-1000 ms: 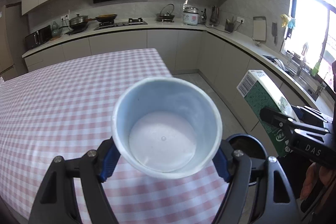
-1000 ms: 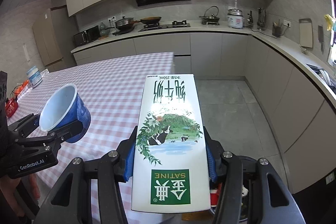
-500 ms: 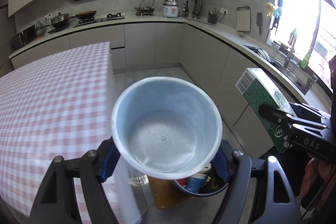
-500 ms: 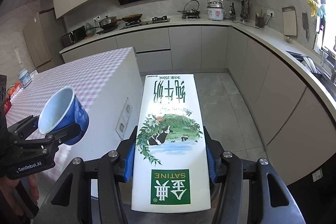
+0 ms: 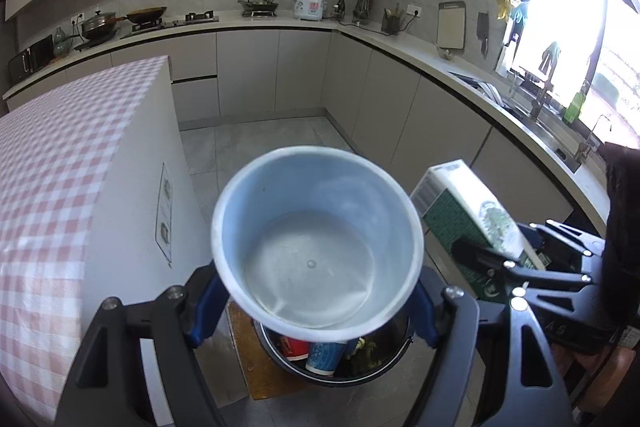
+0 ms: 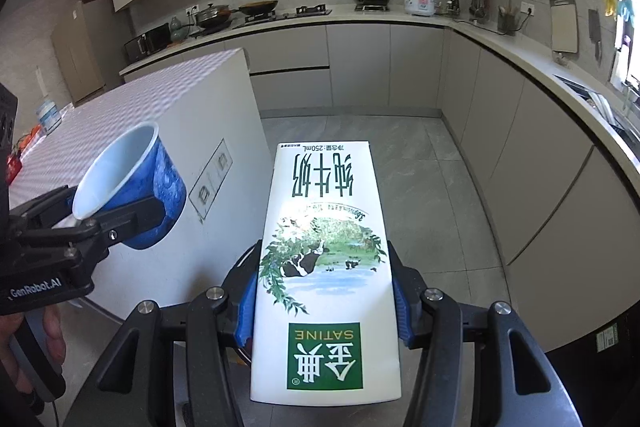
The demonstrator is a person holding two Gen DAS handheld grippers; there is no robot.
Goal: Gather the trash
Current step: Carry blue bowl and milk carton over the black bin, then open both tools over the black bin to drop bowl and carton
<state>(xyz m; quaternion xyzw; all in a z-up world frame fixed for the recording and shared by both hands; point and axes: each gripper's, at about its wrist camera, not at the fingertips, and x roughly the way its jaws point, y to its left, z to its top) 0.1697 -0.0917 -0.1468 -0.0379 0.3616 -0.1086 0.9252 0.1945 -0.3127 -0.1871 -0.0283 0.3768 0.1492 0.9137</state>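
while each gripper grips, one cup (image 5: 316, 243), one carton (image 6: 326, 267).

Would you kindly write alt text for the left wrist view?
The left gripper holds an empty blue cup, mouth toward the camera, above a dark trash bin containing rubbish. At right, the right gripper holds a milk carton; a checked table stands left.
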